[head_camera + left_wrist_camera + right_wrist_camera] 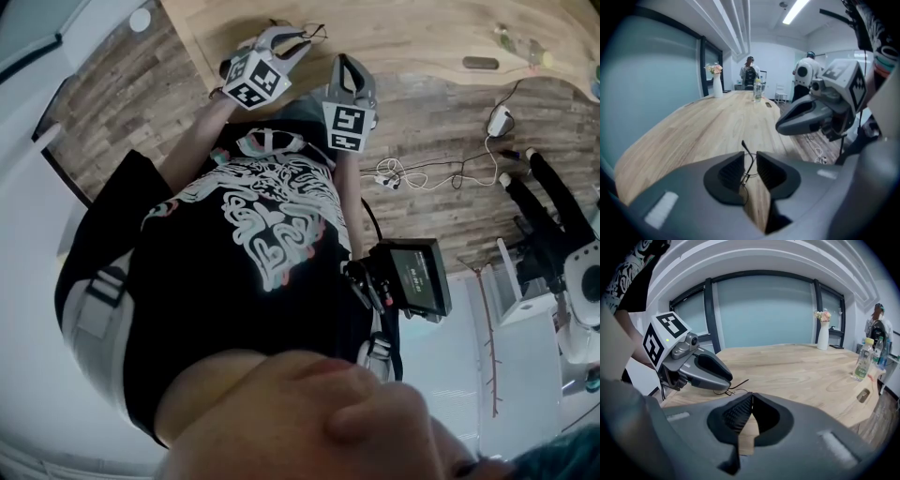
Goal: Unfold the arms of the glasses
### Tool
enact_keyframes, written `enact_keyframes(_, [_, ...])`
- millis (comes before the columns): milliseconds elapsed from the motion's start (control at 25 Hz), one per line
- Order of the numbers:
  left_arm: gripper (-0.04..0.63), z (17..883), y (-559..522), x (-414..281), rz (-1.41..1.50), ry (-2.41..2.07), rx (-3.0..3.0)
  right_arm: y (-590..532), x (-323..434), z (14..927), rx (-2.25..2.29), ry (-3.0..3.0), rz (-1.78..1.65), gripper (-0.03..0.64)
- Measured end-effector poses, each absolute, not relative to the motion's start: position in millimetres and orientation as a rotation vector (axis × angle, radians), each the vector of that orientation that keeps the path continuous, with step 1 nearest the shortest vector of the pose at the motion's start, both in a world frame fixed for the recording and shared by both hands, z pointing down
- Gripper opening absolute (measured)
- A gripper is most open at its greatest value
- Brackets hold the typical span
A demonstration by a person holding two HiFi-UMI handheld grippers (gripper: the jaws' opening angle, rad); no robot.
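Above the near edge of the wooden worktop [717, 122], the left claw [750, 158] grips the thin-framed glasses [746, 146] between its pads, one arm poking up. Near it, the right claw [750, 398] is closed and empty.

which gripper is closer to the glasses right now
Left. The left gripper has the glasses pinched between its jaws. The right gripper is shut on nothing and sits off to their right, not touching them.
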State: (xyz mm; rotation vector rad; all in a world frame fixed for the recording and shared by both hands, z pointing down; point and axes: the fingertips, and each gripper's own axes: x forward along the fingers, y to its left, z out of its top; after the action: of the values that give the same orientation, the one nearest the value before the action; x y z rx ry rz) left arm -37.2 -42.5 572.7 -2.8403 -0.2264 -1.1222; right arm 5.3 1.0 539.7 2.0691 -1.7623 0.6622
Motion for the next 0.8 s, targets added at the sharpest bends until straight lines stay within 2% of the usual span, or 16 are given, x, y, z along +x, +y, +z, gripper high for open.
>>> enact_keyframes(200, [0.075,581,-39,-41,-1.171,-0.276,-2.739,3,1,541,2.070,-1.769,0.677,0.000])
enact_keyframes(640, [0.072,607,-41,-43,-1.274,-0.298,-2.561,6,-3,547,2.050,-1.799,0.693,0.000])
enact_keyframes(760, [-0.003,612,-41,-45,-1.307,-0.303,-2.564,5,-8,546,2.016,-1.811,0.679,0.002])
enact_keyframes(800, [-0.009,613,-41,-46,-1.316,-0.302,-2.568,3,-10,546,2.004,-1.816,0.668,0.000])
